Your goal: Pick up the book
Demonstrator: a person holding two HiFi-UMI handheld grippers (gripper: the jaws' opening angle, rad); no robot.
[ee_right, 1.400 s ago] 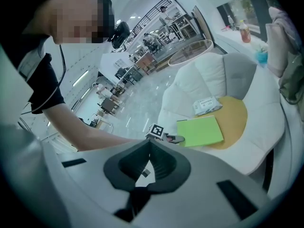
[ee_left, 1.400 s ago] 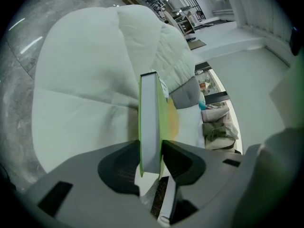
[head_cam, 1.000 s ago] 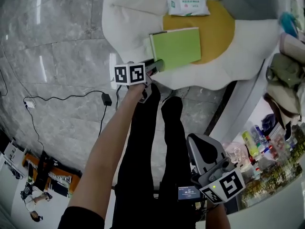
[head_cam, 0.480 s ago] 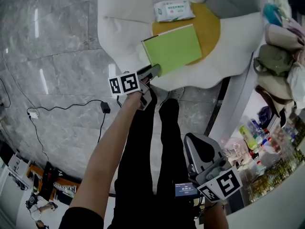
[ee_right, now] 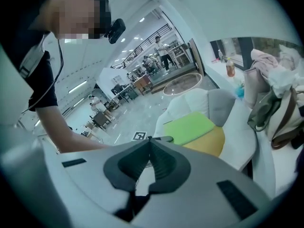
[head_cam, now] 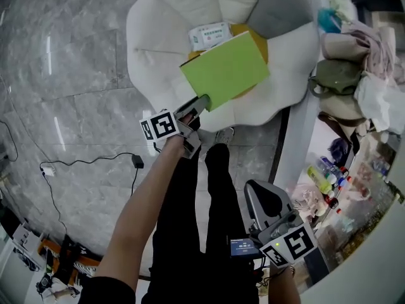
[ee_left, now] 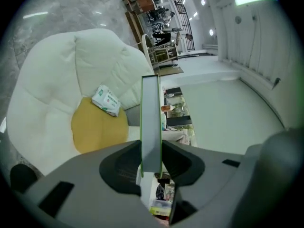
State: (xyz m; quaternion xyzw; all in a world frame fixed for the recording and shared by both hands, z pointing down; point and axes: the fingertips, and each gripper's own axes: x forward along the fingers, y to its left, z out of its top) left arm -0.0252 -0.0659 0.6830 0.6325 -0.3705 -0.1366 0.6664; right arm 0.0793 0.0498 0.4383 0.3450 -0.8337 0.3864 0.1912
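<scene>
Clamping the green book [head_cam: 224,68] by its lower-left edge, the left gripper [head_cam: 200,104] holds it mid-frame, apparently clear of the white chair's [head_cam: 158,30] yellow cushion [ee_left: 97,127]. The right gripper [ee_right: 148,141] idles at lower right, jaws together and empty.

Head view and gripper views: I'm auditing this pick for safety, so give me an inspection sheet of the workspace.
Surface: white armchair with yellow seat cushion.
Job's things: green book, gripped by one edge, held above the seat.
Clutter: tissue pack on the seat; bags and bottles beside the chair.
Grippers: left gripper shut on the green book; right gripper shut, empty.
Cables: black lead with adapter on the floor.
Surroundings: grey marble floor; people far off.
</scene>
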